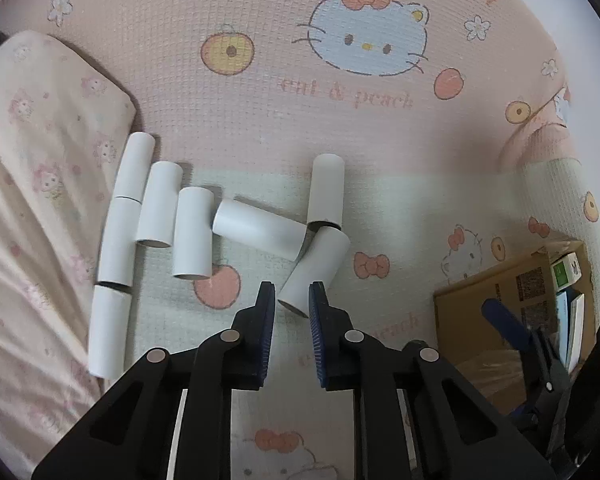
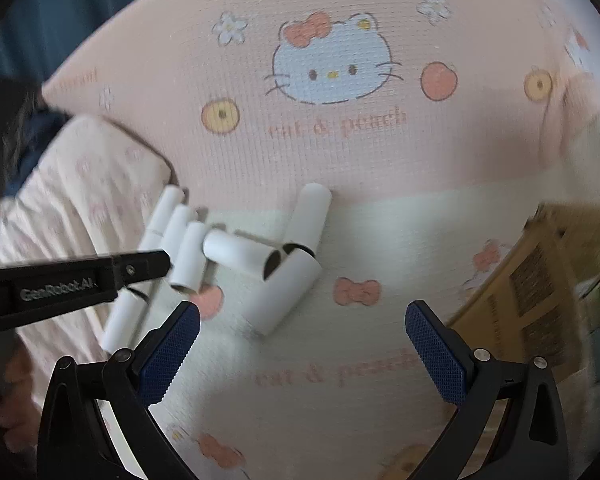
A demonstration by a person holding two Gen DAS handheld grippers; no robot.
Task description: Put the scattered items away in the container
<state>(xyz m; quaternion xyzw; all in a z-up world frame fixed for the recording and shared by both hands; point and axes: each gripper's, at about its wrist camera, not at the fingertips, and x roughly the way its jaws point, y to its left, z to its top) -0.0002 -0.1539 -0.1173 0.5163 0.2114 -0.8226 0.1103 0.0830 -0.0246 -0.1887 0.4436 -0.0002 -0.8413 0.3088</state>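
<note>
Several white cardboard tubes lie scattered on a pink cat-print mat (image 1: 260,120). The nearest tube (image 1: 316,270) lies tilted just beyond my left gripper (image 1: 292,300), whose jaws stand narrowly apart and hold nothing. That tube also shows in the right wrist view (image 2: 284,296). My right gripper (image 2: 302,320) is wide open and empty, hovering above the mat in front of that tube. A brown cardboard box (image 1: 500,304) stands at the right, and in the right wrist view (image 2: 540,280). The left gripper's arm (image 2: 72,284) crosses the left of the right wrist view.
A pale flowered pillow (image 1: 32,200) lies along the left beside the tubes. Small boxes and books (image 1: 568,300) stand inside the cardboard box. The right gripper's finger (image 1: 508,324) shows near the box in the left wrist view.
</note>
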